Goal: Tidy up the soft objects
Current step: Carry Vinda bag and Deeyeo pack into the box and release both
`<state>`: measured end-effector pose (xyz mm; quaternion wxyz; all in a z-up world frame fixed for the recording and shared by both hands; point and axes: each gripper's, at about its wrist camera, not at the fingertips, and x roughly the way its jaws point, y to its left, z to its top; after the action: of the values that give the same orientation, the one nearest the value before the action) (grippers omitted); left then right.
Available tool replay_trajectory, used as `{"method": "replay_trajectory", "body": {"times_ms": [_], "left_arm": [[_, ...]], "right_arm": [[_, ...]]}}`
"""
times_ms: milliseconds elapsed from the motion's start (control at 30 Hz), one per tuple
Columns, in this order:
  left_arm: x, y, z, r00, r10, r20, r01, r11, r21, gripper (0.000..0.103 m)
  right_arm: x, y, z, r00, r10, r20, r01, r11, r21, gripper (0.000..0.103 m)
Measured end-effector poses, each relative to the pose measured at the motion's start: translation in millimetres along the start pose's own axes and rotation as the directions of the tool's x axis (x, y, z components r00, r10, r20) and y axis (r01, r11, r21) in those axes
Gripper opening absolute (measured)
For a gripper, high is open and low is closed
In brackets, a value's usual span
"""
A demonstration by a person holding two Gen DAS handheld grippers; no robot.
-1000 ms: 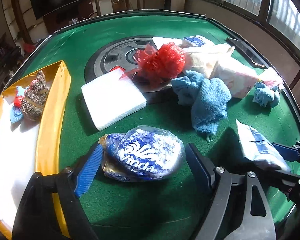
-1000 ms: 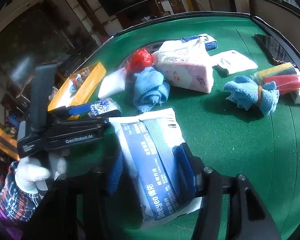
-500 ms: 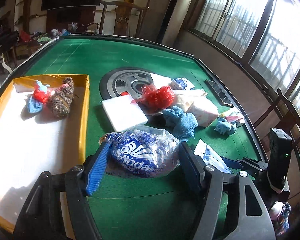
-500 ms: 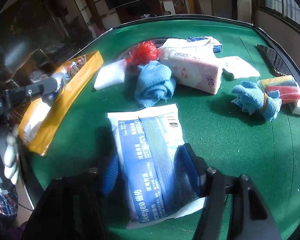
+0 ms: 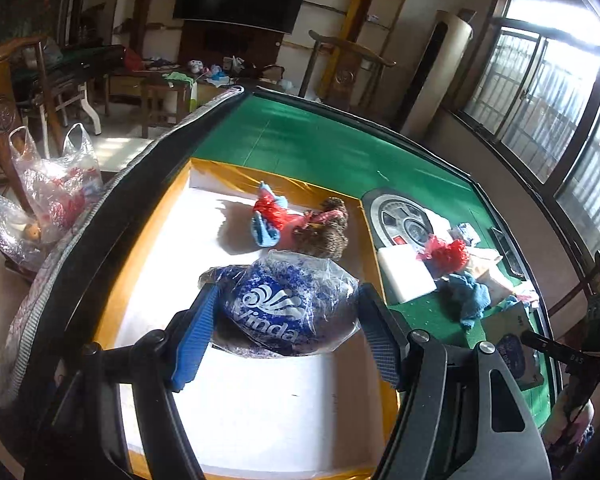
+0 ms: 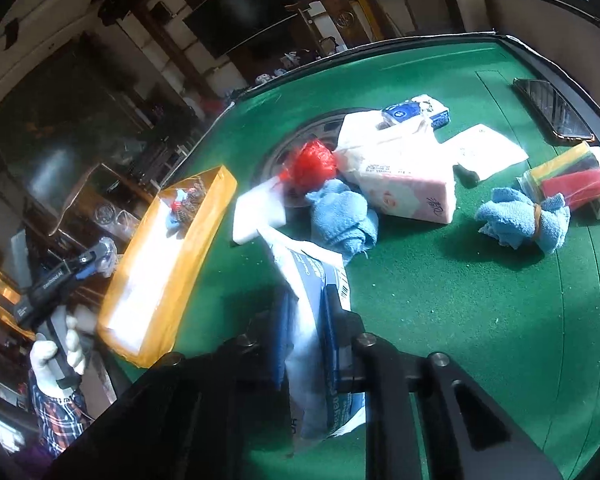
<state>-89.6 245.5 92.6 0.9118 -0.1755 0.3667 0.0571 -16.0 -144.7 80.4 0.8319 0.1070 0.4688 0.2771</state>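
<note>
1. Now the Vinda bag hangs above the white floor of the tray, pinched between the blue pads of the left tongs, which stand half spread around it.
2. Best lower it well inside the tray's yellow rim, nearer the camera than the knitted toy, before letting go.
3. The right tongs are clamped tight on the blue-and-white pack, lifted on edge off the desk, right of the tray.
4. Readable: "Vinda" on the bag; "Deeyeo", I think, on the pack; "Robot.AI" on the left tongs' body.
</note>
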Motion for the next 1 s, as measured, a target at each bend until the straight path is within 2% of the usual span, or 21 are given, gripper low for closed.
{"method": "replay_trajectory", "body": {"times_ms": [300,500,667,867,933,1000], "left_arm": [[23,38,20,0.999,0.019,-0.040,-0.021,0.999,-0.044,0.069],[50,55,44,0.995,0.045,-0.088,-0.050,0.997,-0.056,0.069],[86,66,58,0.987,0.048,-0.153,-0.061,0.995,-0.085,0.069],[114,55,69,0.980,0.108,-0.166,-0.115,0.993,-0.034,0.070],[120,59,73,0.982,0.074,-0.175,-0.087,0.994,-0.067,0.072],[126,69,75,0.980,0.003,-0.198,-0.031,0.990,-0.137,0.072]], "right_arm": [[5,65,23,0.997,0.070,0.032,-0.067,0.994,-0.084,0.013],[13,124,46,0.989,0.143,0.040,-0.134,0.975,-0.179,0.013],[37,171,59,0.980,0.197,-0.001,-0.191,0.951,-0.241,0.013],[74,204,54,0.970,0.231,-0.075,-0.242,0.932,-0.271,0.013],[87,212,53,0.966,0.237,-0.101,-0.256,0.929,-0.268,0.013],[101,216,49,0.961,0.245,-0.131,-0.272,0.928,-0.256,0.013]]}}
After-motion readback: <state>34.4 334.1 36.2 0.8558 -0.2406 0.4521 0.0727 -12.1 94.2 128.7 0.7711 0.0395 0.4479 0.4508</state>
